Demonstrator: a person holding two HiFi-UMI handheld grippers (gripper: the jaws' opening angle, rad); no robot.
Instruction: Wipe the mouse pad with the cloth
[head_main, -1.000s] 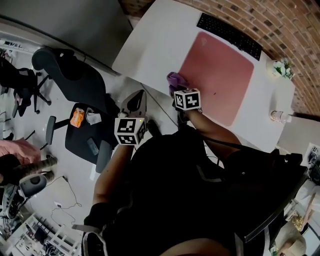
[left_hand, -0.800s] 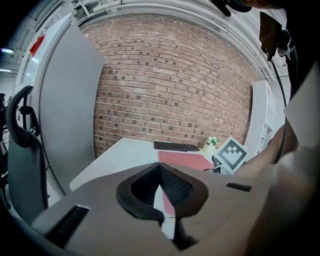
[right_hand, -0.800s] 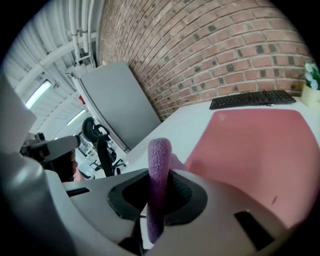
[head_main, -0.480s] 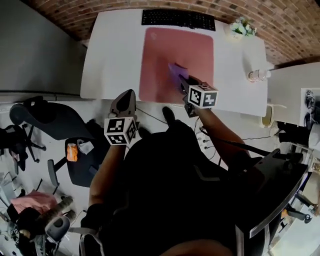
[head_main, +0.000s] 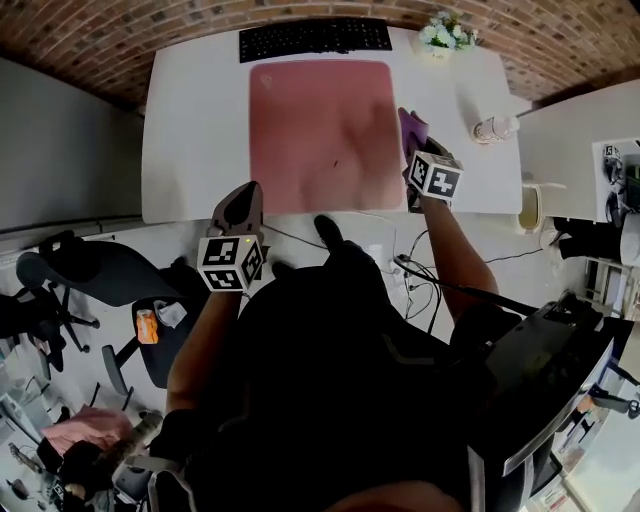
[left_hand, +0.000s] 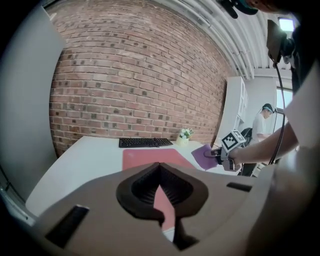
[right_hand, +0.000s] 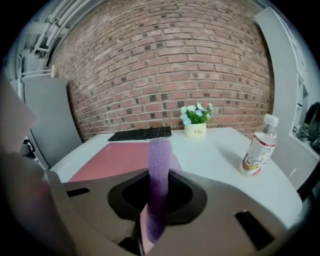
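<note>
The pink mouse pad (head_main: 318, 135) lies on the white table (head_main: 195, 130), in front of a black keyboard (head_main: 315, 38). My right gripper (head_main: 418, 160) is shut on the purple cloth (head_main: 412, 128), which sits at the pad's right edge, over the white tabletop. In the right gripper view the cloth (right_hand: 159, 175) stands folded between the jaws, with the pad (right_hand: 120, 157) ahead to the left. My left gripper (head_main: 245, 195) hangs off the table's front edge, shut and empty; in its own view the left gripper (left_hand: 167, 220) faces the pad (left_hand: 150, 157) and the cloth (left_hand: 204, 156).
A plastic bottle (head_main: 495, 128) and a small flower pot (head_main: 445, 33) stand right of the pad. A brick wall rises behind the table. Office chairs (head_main: 100, 270) and cables lie on the floor to the left. A person (left_hand: 262, 125) stands far off at the right.
My right gripper has swept the cloth across the pad, from its near left corner to its right edge. The left gripper stayed below the table's front edge. The head view swung round.
</note>
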